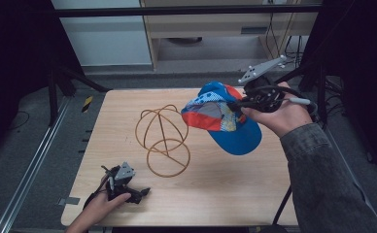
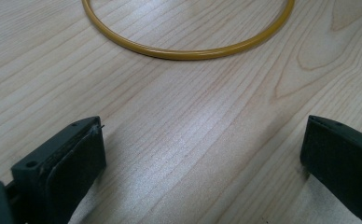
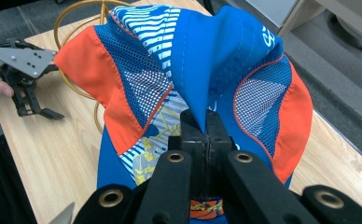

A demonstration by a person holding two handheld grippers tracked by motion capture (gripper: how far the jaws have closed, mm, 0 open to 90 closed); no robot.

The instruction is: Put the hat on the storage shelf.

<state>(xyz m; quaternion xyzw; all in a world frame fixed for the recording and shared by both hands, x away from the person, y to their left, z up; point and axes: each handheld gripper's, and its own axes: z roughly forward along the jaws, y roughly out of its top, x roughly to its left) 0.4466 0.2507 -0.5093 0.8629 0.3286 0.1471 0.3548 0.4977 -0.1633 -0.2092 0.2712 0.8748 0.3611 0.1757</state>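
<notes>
Far left, near the front edge of the pale wooden table (image 1: 215, 194): found the left gripper (image 1: 137, 193) lying low on the wood under the person's left hand (image 1: 101, 206). Seen in its own view with the jaws spread wide and nothing between them but bare board.

Just beyond and to the right: noted a golden wire cap stand (image 1: 163, 141), a flat ring on the table with a domed cage of hoops rising behind it. Caught the near arc of that ring (image 2: 188, 53) ahead of the left gripper (image 2: 202, 149), apart from it. Nothing hung on the dome or lay inside the ring; no other holder on the table.

Further right, lifted clear of the table: saw a blue baseball cap with orange mesh panels and a striped print (image 1: 225, 119), tilted, its crown toward the stand and just beside the dome, not touching as far as could be told.

Rightmost: the right gripper (image 1: 240, 104) in the right hand (image 1: 279, 116), jaws clenched on a pinched fold of the cap's blue cloth (image 3: 202, 60), as shown in its own view (image 3: 206, 135).

Judged as mid-carry, probably toward seating the cap on the dome. Next move would call for swinging the cap left over the cage, opening downward, then lowering squarely. Could need the idle left gripper to steady the light ring.
</notes>
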